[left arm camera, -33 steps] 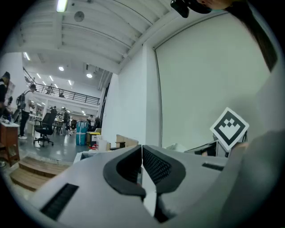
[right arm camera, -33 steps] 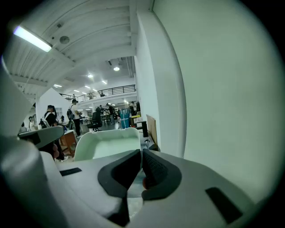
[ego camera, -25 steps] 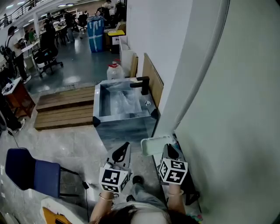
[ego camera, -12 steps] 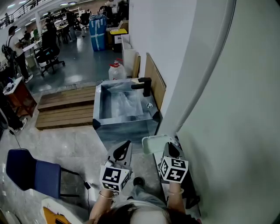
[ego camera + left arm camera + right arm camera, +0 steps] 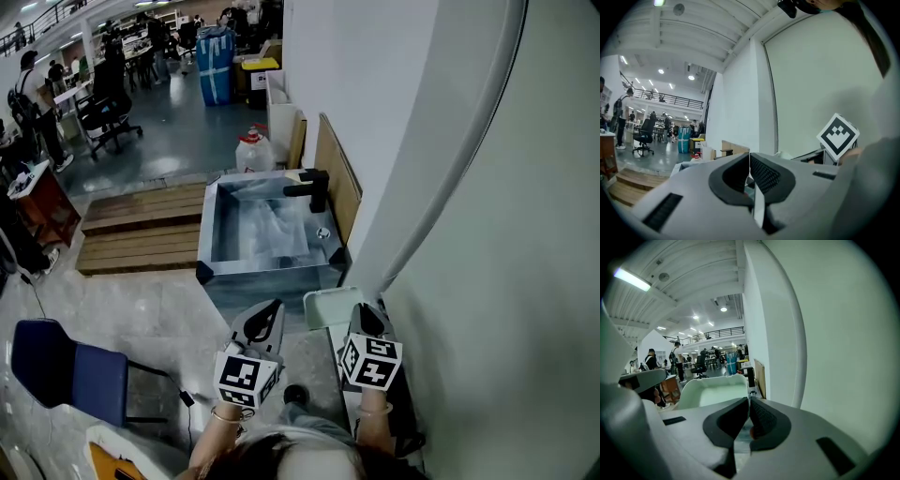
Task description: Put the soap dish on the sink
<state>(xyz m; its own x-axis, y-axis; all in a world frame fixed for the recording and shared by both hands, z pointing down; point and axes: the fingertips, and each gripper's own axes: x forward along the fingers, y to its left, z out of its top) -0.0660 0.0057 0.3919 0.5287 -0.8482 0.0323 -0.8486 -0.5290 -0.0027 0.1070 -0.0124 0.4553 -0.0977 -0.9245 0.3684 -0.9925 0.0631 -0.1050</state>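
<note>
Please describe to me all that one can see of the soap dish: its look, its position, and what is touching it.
The soap dish is a shallow rectangular tray with rounded corners and a raised rim, pale greenish white, plastic by its look. Nothing shows inside it. It lies roughly level in the air, short of the sink and not on it. The right gripper holds it, fingers shut on its near rim; nothing else appears to touch it.

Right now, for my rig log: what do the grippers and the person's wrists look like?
Both the left gripper and right gripper have pale grey bodies, black ribbed fingers and a white cube with black square markers. A thin band circles the left wrist.
</note>
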